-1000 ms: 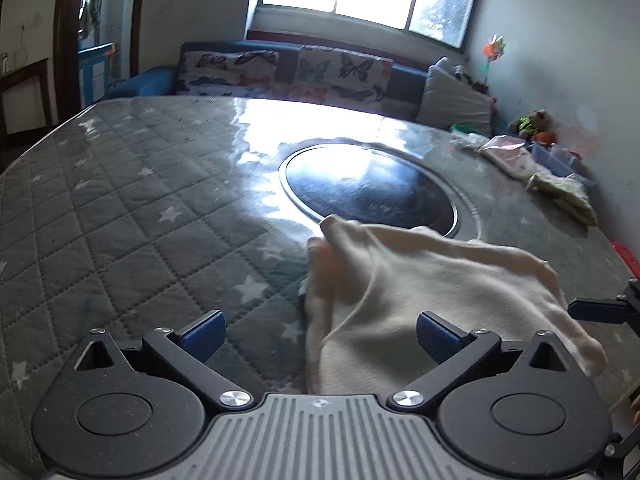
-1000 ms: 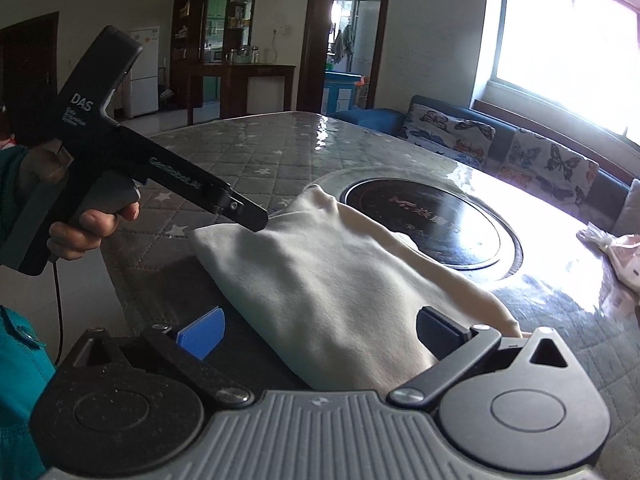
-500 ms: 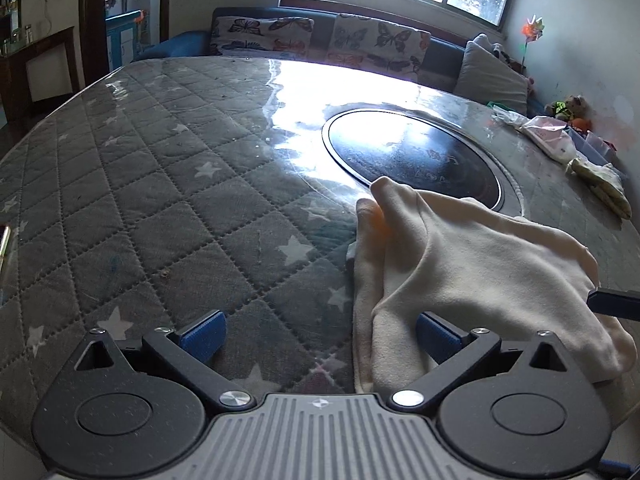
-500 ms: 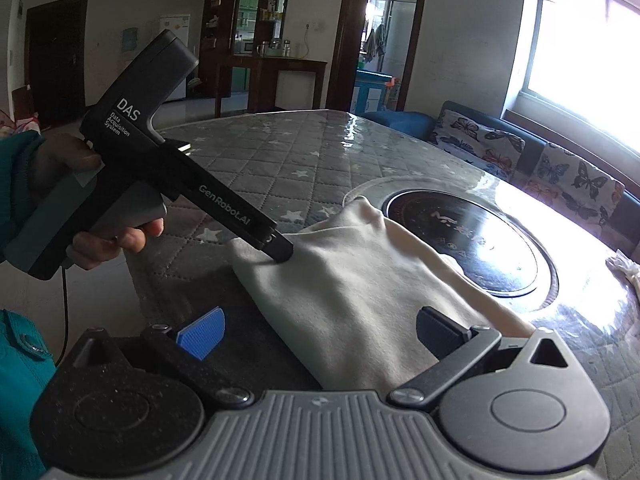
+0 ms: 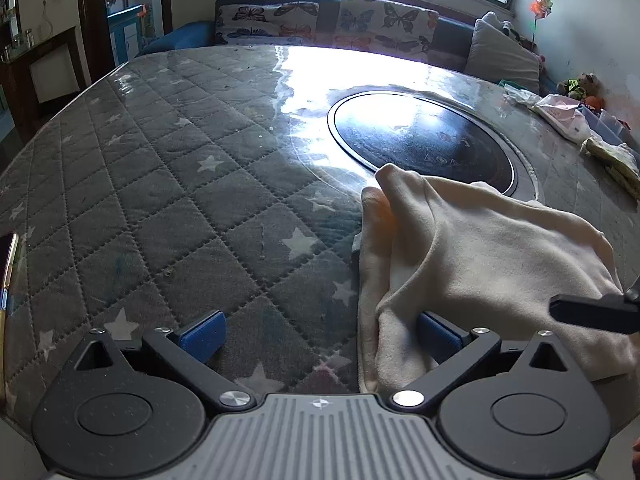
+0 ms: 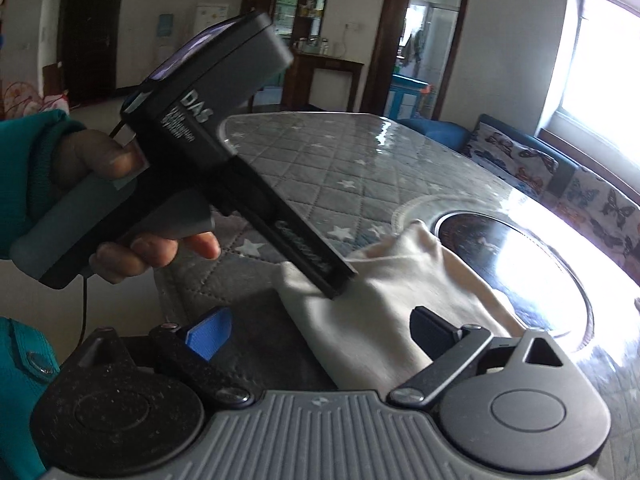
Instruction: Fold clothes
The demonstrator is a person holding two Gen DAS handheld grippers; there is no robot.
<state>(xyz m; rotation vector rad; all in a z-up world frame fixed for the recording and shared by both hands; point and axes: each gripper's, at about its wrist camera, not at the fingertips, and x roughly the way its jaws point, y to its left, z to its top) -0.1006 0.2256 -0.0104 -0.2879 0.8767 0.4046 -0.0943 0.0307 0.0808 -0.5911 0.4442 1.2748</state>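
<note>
A cream garment (image 5: 488, 248) lies bunched on the quilted grey table (image 5: 160, 200), near its front edge. My left gripper (image 5: 320, 336) is open, and the garment's left edge rests against its right finger (image 5: 438, 336). In the right wrist view a hand (image 6: 116, 160) holds the left gripper, whose tip (image 6: 340, 280) rests on the cream garment (image 6: 400, 280). My right gripper (image 6: 322, 332) has its jaws closing, still wide apart, with the garment's near edge lying between them and the pads not pressing it. One right finger (image 5: 588, 312) shows over the cloth.
A dark round glass inset (image 5: 420, 140) sits in the table's middle, just beyond the garment. Small clothes (image 5: 568, 116) lie at the far right edge. A flat shiny object (image 5: 8, 256) is at the left edge. A butterfly-print sofa (image 5: 340, 20) stands behind.
The right gripper has moved left along the table's front edge, towards the left gripper, which now looms larger. The left gripper's tip has come down onto the garment's edge. The left view has tilted down.
</note>
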